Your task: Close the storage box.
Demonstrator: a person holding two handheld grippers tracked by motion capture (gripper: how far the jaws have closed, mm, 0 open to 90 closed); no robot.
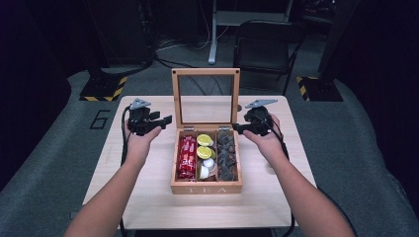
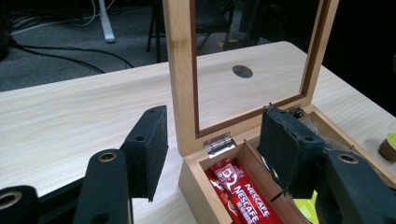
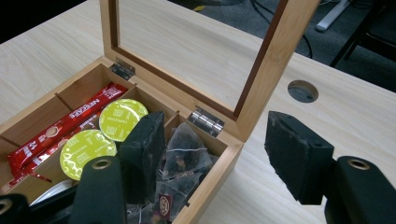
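Note:
A wooden tea box [image 1: 206, 188] stands mid-table with its glass lid [image 1: 205, 72] upright. Red Nescafe sachets [image 1: 187, 157] fill its left compartment, yellow-green capsules [image 1: 204, 146] the middle one, tea bags [image 1: 227, 155] the right one. My left gripper [image 1: 164, 120] is level at the lid's left edge. In the left gripper view it [image 2: 217, 149] stands open, its jaws either side of the lid's frame [image 2: 182, 70] and hinge [image 2: 218, 143], pads apart from the wood. My right gripper [image 1: 238, 128] is at the lid's right edge. It [image 3: 219, 156] is open astride the box's rear corner [image 3: 229, 144].
The light wood table [image 1: 148, 197] has a cable hole [image 1: 239, 106] behind the box. A small round capsule [image 2: 387, 145] lies on the table beyond the box. A black chair [image 1: 264, 44] and floor cables sit past the table's far edge.

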